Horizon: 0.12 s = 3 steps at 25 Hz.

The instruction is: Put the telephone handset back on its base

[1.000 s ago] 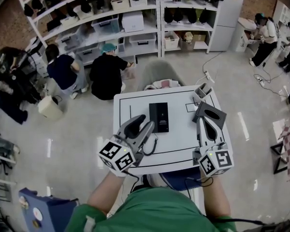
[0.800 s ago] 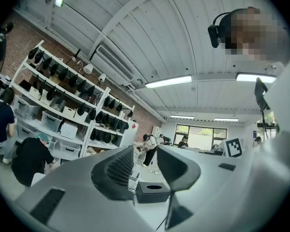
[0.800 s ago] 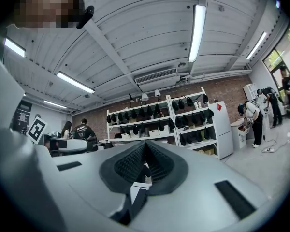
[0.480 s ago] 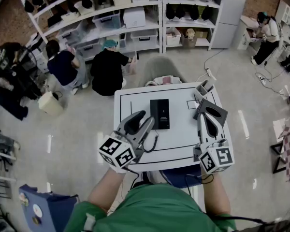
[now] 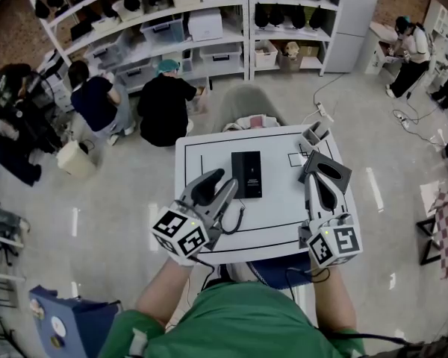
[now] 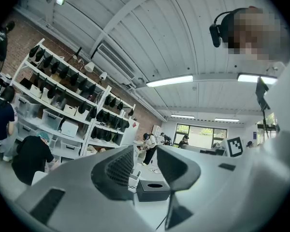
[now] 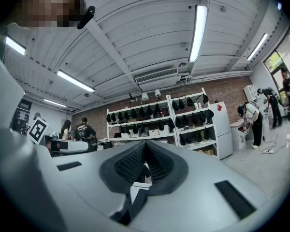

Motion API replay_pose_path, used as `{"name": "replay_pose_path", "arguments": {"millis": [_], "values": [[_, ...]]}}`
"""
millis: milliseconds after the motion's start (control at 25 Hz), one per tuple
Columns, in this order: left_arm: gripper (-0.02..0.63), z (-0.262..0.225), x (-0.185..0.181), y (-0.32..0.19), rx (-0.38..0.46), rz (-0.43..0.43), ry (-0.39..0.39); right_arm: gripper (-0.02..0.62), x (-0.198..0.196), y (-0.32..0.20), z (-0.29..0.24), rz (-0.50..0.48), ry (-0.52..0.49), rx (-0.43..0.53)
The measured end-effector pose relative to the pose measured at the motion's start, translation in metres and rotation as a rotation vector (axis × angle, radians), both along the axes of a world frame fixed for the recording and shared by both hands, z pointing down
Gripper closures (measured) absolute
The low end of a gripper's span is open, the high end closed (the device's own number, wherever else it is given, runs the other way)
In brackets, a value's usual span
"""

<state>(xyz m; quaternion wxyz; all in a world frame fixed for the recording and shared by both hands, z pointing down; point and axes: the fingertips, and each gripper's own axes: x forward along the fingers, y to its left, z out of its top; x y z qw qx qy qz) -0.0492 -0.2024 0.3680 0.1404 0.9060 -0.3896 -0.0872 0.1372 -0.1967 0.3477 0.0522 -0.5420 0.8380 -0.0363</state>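
Note:
A black telephone (image 5: 246, 174) lies flat in the middle of the white table (image 5: 276, 222). I cannot tell its handset from its base. A thin black cord (image 5: 237, 218) curls from its near end toward the table's front. My left gripper (image 5: 216, 188) hovers just left of the telephone, open, with nothing between its jaws. Through that gap the left gripper view shows a dark box with an oval recess (image 6: 154, 190) on the table. My right gripper (image 5: 325, 179) is over the table's right side, shut and holding nothing.
A small grey box (image 5: 314, 135) stands near the table's far right corner. An office chair (image 5: 243, 110) is behind the table. People crouch by white shelving (image 5: 157, 43) at the back left. Others stand at the far right.
The head view has shifted a little. Both grippers stay in about the same places, and the telephone has not moved.

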Motion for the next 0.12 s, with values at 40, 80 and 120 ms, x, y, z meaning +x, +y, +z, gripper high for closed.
{"name": "replay_pose_path", "arguments": {"millis": [40, 80, 120], "values": [[0.442, 0.0007, -0.0008, -0.0005, -0.001, 0.001, 0.0, 0.572, -0.0007, 0.0001, 0.0005, 0.001, 0.0, 0.0], [0.442, 0.0014, -0.0017, -0.001, -0.002, 0.001, -0.001, 0.572, -0.0017, 0.0002, 0.0011, 0.001, 0.0, 0.0], [0.442, 0.0022, -0.0026, -0.0015, -0.002, 0.002, -0.002, 0.572, -0.0027, 0.0002, 0.0016, 0.001, 0.0, 0.0]]}}
